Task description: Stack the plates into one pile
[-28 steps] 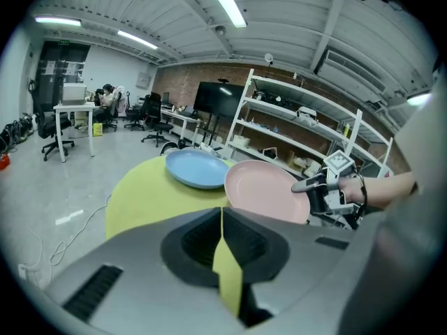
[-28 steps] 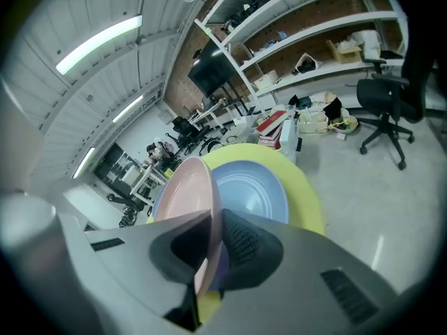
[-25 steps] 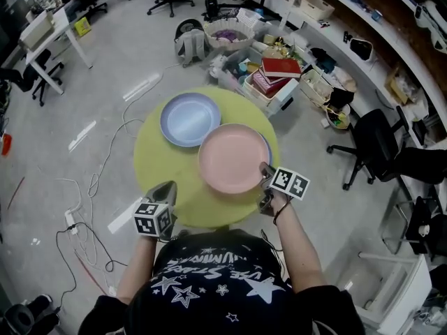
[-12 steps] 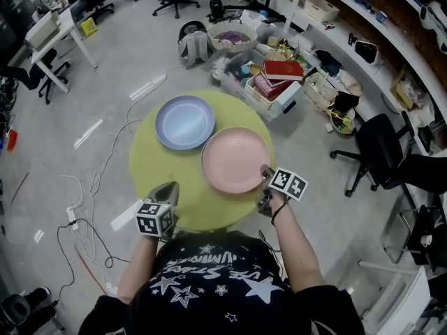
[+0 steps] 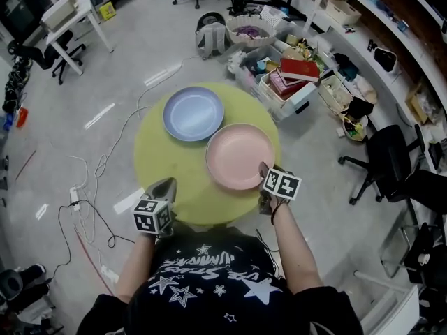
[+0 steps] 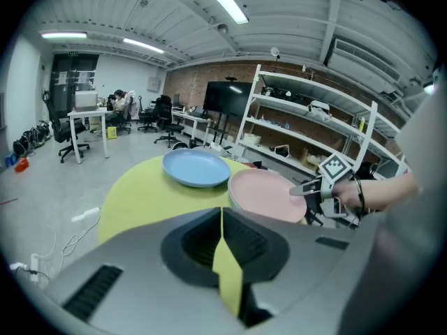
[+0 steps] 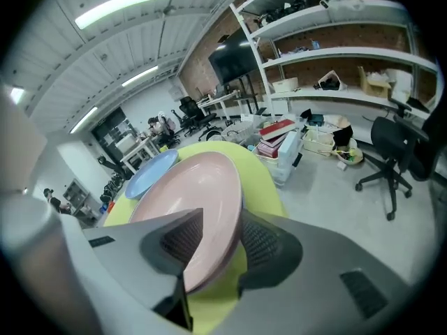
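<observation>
Right hand-held gripper (image 7: 215, 222) now opening round pink plate (image 5: 239, 155)

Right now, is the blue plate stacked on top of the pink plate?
No, the blue plate lies beside the pink plate on the yellow table.

pink plate (image 5: 239, 156): smooth, satin | blue plate (image 5: 193, 113): smooth, slight sheen | table (image 5: 167, 160): matt

Pink plate (image 5: 239, 156), blue plate (image 5: 193, 113), lime table (image 5: 164, 169)
</observation>
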Available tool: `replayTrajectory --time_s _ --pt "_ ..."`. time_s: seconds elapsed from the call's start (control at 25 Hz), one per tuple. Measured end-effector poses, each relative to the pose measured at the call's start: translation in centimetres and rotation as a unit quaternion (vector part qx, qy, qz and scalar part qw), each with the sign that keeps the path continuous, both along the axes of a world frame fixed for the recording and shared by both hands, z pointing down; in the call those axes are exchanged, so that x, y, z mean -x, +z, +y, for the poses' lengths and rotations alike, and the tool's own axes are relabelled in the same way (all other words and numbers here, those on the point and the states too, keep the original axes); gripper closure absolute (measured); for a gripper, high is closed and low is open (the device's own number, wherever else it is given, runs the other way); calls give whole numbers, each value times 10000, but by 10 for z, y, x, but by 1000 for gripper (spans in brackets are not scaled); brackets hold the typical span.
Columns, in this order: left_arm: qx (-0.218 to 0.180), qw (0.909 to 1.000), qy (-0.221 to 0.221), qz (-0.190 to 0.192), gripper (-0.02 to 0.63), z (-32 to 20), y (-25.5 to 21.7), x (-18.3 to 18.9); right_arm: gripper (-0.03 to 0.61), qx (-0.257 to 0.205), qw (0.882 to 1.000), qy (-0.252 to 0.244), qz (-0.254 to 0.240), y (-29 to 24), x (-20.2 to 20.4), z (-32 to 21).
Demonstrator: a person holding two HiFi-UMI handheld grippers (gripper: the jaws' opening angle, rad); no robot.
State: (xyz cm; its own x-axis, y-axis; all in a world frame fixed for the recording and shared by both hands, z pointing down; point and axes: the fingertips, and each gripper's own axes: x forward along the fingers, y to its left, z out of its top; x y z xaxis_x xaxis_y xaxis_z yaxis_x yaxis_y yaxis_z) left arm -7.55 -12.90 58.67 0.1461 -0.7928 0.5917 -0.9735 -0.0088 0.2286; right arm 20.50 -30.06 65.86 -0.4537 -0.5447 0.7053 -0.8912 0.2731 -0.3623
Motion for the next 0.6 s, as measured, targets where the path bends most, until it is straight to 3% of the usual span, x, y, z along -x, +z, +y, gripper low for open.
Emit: replayTrajectory --time_s 0.28,0.6 --pt "10 9998 125 160 594 1 4 12 419 -45 9992 356 156 -6 -7 6" --pt "68 9965 818 150 594 -15 12 39 419 -257 9946 950 316 -21 0 19"
